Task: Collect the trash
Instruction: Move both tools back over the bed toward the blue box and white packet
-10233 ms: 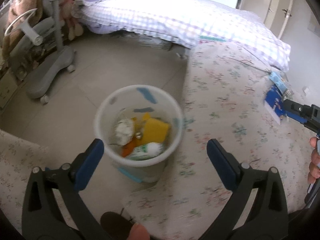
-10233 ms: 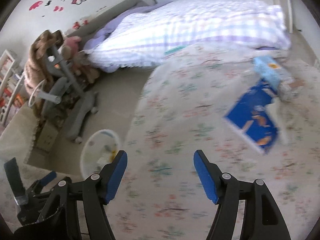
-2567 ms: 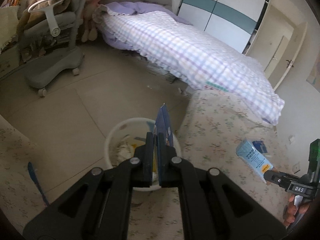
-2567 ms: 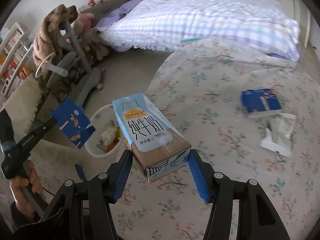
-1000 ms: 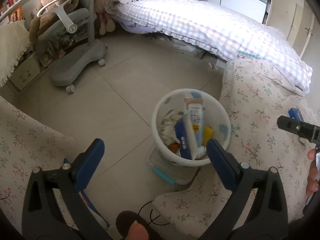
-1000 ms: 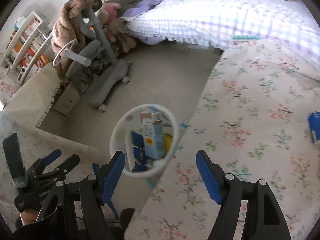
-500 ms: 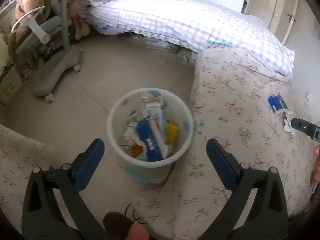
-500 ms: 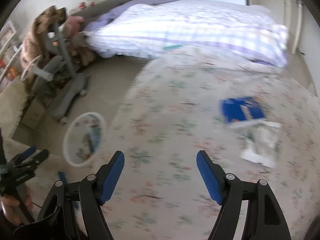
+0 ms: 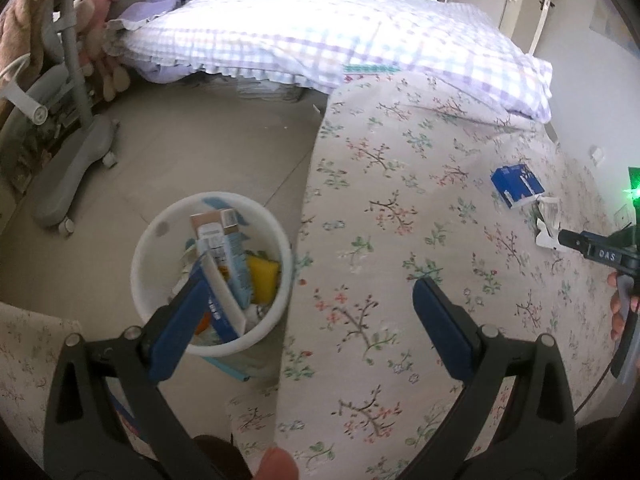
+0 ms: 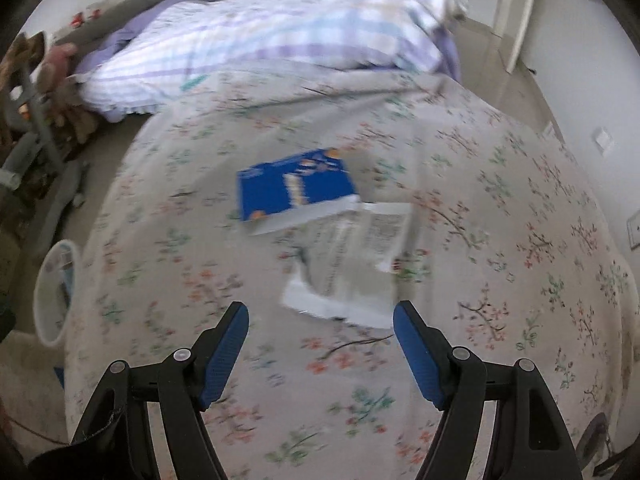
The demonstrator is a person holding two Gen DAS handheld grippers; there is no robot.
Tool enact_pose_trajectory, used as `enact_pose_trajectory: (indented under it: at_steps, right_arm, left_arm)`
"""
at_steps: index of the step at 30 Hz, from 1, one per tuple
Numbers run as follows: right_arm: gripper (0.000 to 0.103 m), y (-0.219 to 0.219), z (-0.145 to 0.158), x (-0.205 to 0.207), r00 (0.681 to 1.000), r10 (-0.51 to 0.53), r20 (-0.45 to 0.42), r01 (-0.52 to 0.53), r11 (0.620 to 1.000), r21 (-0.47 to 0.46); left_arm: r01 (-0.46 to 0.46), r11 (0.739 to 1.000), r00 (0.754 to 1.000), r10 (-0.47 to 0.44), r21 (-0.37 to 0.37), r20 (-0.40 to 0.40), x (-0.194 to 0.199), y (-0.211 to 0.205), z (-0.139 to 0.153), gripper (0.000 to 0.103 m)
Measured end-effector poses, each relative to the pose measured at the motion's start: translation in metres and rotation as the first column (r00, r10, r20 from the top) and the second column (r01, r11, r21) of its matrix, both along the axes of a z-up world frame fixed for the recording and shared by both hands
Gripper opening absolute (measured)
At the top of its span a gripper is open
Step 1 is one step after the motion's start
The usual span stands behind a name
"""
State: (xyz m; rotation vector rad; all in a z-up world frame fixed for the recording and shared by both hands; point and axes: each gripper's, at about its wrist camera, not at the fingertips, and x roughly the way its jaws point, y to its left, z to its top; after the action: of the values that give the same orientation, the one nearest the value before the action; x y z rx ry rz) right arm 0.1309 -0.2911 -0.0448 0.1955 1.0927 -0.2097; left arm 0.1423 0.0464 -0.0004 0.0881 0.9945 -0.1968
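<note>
A smooth white plastic bin (image 9: 160, 240), a matt floral cloth bedspread (image 10: 500, 240), a glossy blue carton (image 10: 294, 186) and a crinkled shiny wrapper (image 10: 356, 264) were seen.

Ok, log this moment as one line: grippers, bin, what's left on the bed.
left gripper: open, empty | right gripper: open, empty | bin: milk carton inside | bed: blue packet, clear wrapper

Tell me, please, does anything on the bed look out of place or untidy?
Yes. A blue carton lies flat on the flowered bedspread, and a crumpled clear wrapper lies right beside it, touching or overlapping its edge. Both look like litter left on the bed; the white bin on the floor already holds similar cartons.
</note>
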Motion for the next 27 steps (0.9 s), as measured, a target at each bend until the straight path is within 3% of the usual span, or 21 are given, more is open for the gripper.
enact_pose_trajectory:
  at_steps: [6, 13, 18, 22, 24, 27]
  right_arm:
    - [0.076, -0.019, -0.019, 0.015, 0.998, -0.042, -0.043, 0.045, 0.996, 0.075]
    - [0.076, -0.016, -0.028, 0.03, 0.997, -0.041, -0.062, 0.05, 0.989, 0.142]
    - [0.076, -0.016, -0.035, 0.038, 0.995, -0.066, -0.079, 0.076, 0.988, 0.132]
    - [0.076, -0.013, -0.033, 0.039, 0.997, -0.04, -0.067, 0.047, 0.993, 0.104]
    - [0.062, -0.013, -0.032, 0.037, 0.998, -0.03, -0.063, 0.035, 0.995, 0.091]
    - [0.054, -0.018, -0.028, 0.033, 0.998, -0.019, -0.057, 0.025, 0.994, 0.105]
  left_arm:
    - [-0.006, 0.998, 0.999, 0.003, -0.063, -0.039, 0.007, -0.019, -0.003, 0.101]
    - [0.024, 0.999, 0.999, -0.025, -0.039, -0.038, 0.006, -0.037, -0.006, 0.101]
    - [0.052, 0.999, 0.998, -0.052, -0.007, -0.028, 0.005, -0.047, -0.007, 0.101]
    - [0.057, 0.997, 0.998, -0.059, -0.046, -0.034, 0.004, -0.053, -0.004, 0.101]
    - [0.064, 0.995, 0.997, -0.067, -0.076, -0.036, 0.001, -0.055, -0.001, 0.101]
    - [0.09, 0.992, 0.995, -0.093, -0.087, -0.032, -0.004, -0.063, 0.002, 0.101]
